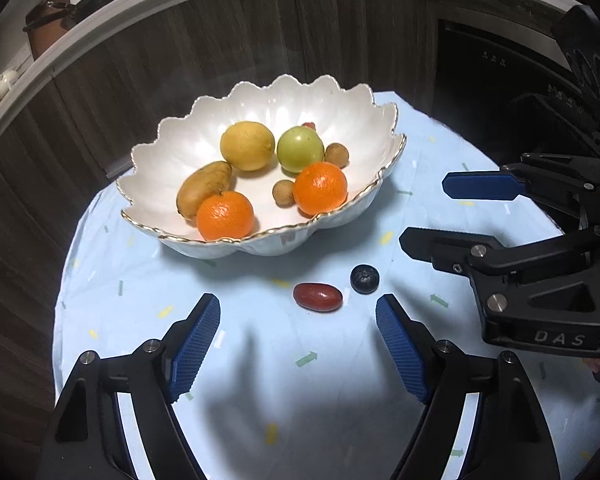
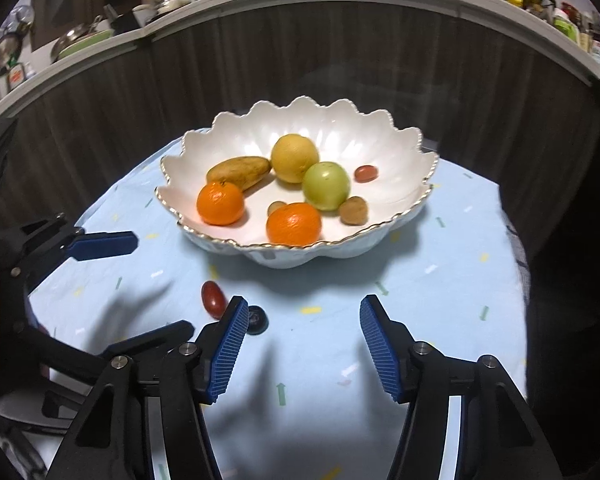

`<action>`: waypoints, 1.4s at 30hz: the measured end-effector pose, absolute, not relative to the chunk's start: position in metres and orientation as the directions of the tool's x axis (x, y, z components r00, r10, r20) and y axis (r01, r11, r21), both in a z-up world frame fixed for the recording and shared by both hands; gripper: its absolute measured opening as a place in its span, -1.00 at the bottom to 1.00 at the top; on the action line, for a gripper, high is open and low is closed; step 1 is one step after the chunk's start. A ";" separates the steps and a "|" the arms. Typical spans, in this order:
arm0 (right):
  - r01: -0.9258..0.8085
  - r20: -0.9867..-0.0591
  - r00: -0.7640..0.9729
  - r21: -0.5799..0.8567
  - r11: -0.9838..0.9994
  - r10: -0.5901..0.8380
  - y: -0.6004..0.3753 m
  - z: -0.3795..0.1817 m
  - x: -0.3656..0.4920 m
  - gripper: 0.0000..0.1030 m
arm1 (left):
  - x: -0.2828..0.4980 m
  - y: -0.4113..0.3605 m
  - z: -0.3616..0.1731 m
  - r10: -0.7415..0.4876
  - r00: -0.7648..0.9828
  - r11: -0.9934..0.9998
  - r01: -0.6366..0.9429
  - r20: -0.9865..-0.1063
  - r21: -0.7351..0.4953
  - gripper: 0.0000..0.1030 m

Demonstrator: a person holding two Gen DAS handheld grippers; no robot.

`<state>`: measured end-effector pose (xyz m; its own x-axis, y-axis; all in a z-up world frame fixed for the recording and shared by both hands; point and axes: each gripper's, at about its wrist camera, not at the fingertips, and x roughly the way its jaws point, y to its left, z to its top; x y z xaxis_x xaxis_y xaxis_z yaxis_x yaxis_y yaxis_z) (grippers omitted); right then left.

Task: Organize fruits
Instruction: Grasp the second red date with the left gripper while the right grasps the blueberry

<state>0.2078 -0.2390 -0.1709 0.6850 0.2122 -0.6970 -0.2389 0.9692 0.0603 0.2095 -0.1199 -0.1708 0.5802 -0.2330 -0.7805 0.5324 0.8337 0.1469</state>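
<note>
Fingers (image 1: 400, 344) spread, red fruit (image 1: 317, 297) lies between.

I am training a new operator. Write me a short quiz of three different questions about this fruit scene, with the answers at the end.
1. True or false: the blueberry lies inside the white scalloped bowl.
2. How many oranges are in the bowl?
3. Multiple choice: which fruit lies on the blue tablecloth next to the blueberry? A) lemon B) red grape tomato C) green apple

Key:
1. False. It lies on the tablecloth, in front of the bowl.
2. Two.
3. B, the red grape tomato. The lemon and the green apple are in the bowl.
</note>
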 end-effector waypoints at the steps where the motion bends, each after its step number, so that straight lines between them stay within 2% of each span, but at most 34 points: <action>1: -0.249 -0.699 0.680 0.061 0.967 0.219 -0.238 -0.173 0.209 0.14 | 0.211 -0.120 -0.174 -0.232 0.577 0.833 0.534 -0.783 0.146 0.50; 8: -0.300 -0.716 0.646 0.078 0.951 0.263 -0.232 -0.186 0.217 0.08 | 0.217 -0.120 -0.187 -0.233 0.564 0.825 0.546 -0.792 0.147 0.42; 18: -0.383 -0.737 0.597 0.085 0.920 0.317 -0.223 -0.198 0.226 -0.13 | 0.223 -0.128 -0.202 -0.250 0.550 0.784 0.598 -0.797 0.167 0.21; 21: -0.402 -0.741 0.583 0.092 0.911 0.332 -0.221 -0.200 0.229 -0.14 | 0.227 -0.130 -0.206 -0.250 0.551 0.773 0.609 -0.797 0.179 0.17; 25: -0.420 -0.745 0.570 0.096 0.902 0.345 -0.218 -0.202 0.233 -0.26 | 0.230 -0.130 -0.207 -0.259 0.556 0.765 0.618 -0.789 0.184 0.16; 30: -0.425 -0.759 0.553 0.096 0.900 0.343 -0.217 -0.204 0.238 -0.35 | 0.233 -0.131 -0.208 -0.285 0.548 0.756 0.633 -0.787 0.167 -0.06; 37: -0.446 -0.767 0.538 0.093 0.890 0.349 -0.216 -0.205 0.238 -0.35 | 0.230 -0.134 -0.208 -0.318 0.533 0.737 0.659 -0.784 0.150 -0.34; 42: -0.450 -0.769 0.534 0.094 0.888 0.352 -0.216 -0.205 0.239 -0.35 | 0.229 -0.133 -0.208 -0.321 0.529 0.738 0.659 -0.786 0.142 -0.38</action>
